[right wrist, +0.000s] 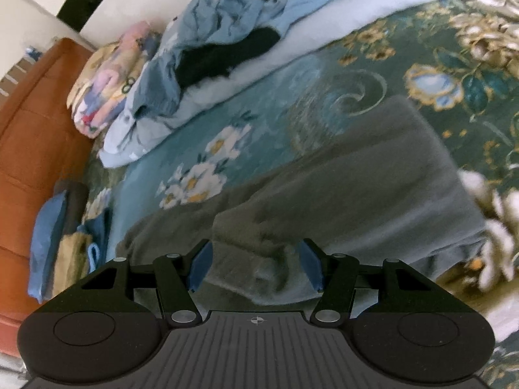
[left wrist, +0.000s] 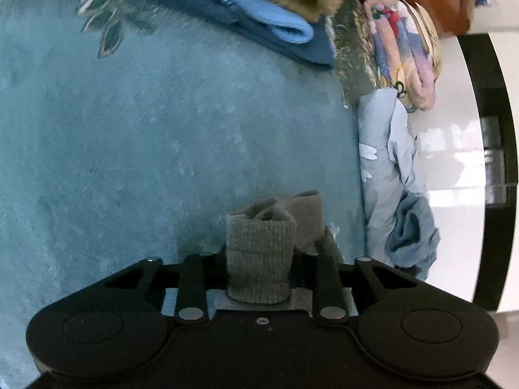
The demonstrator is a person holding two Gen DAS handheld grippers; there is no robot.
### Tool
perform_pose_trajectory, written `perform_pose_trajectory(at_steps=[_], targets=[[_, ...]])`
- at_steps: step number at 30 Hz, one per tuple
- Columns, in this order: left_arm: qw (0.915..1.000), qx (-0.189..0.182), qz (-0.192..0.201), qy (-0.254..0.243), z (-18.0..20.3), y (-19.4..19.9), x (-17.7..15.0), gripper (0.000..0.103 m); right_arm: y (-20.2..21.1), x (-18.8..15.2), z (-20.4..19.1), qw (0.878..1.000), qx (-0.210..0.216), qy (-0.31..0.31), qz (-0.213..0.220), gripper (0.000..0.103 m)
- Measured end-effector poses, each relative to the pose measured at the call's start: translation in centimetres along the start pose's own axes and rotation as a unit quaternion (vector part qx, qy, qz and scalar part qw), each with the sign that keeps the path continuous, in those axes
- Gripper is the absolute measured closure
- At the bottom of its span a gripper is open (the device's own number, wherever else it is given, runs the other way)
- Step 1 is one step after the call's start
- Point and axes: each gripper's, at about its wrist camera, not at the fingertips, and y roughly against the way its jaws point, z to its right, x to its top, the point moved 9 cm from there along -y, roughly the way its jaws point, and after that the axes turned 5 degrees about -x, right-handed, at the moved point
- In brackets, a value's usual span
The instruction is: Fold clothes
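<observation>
The left gripper [left wrist: 259,253] is nearly closed, its jaws pinching a ribbed cuff of the grey-brown knitted garment [left wrist: 259,246], which bunches up between them above the teal plush blanket [left wrist: 129,146]. The right gripper [right wrist: 256,265] stands about half open, its blue pads [right wrist: 201,265] pressing on either side of a thick fold of the same grey garment [right wrist: 356,178], most of which lies spread over the floral bedcover [right wrist: 454,48].

The left hold looks shallow and lumpy; if the two hands pull apart unevenly, the cuff may slip out or the fold may twist. The blanket's pile could also drag on the knit.

Around it, a stack of folded clothes in blue and tan [left wrist: 259,9] sits just ahead of the left hand. A crumpled pale-blue garment [left wrist: 386,168] and a rolled cartoon-print quilt [left wrist: 402,55] lie along the bed's edge, near enough to crowd the working space. An orange-brown headboard [right wrist: 35,123] borders the far side.
</observation>
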Motion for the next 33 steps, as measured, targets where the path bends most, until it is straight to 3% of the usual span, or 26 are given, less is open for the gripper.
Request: perform_pose_trajectory(at_steps=[4, 7, 10, 15, 18, 22, 25, 27, 30, 33], targets=[[0.9966, 0.003, 0.006, -0.083, 3.8, 0.7, -0.6, 0.083, 0.8, 1.2, 2.5, 1.000, -0.018, -0.013, 0.014, 0.047], [0.9855, -0.012, 0.007, -0.169, 8.3, 1.7, -2.5, 0.083, 1.6, 1.9, 4.5, 0.999, -0.036, -0.021, 0.018, 0.047], [0.9656, -0.038, 0.007, -0.257, 13.2, 3.2, -5.4, 0.083, 2.5, 2.2, 6.4, 0.999, -0.036, -0.030, 0.020, 0.047], [0.9268, -0.097, -0.021, -0.362, 20.4, 4.5, -13.4, 0.083, 4.0, 2.9, 9.2, 0.998, -0.031, -0.041, 0.020, 0.047], [0.9044, -0.120, -0.050, -0.406, 22.7, 4.2, -19.7, 0.083, 4.7, 3.4, 10.8, 0.998, -0.030, -0.048, 0.023, 0.047], [0.8879, -0.122, -0.117, -0.428, 22.3, 1.9, -28.8, 0.083, 5.6, 3.9, 13.3, 0.998, -0.029, -0.053, 0.025, 0.047], [0.8655, -0.109, -0.150, -0.465, 21.2, 0.1, -34.8, 0.083, 6.1, 4.1, 15.4, 0.997, -0.031, -0.061, 0.023, 0.047], [0.8441, -0.091, -0.174, -0.499, 19.6, -1.0, -38.4, 0.083, 6.4, 4.2, 16.7, 0.997, -0.033, -0.065, 0.021, 0.047], [0.8172, -0.063, -0.197, -0.538, 16.7, -2.3, -41.5, 0.082, 6.5, 4.3, 18.4, 0.997, -0.034, -0.067, 0.018, 0.047], [0.7791, -0.044, -0.200, -0.593, 14.9, -2.9, -43.3, 0.081, 6.3, 4.4, 19.3, 0.997, -0.031, -0.068, 0.013, 0.046]])
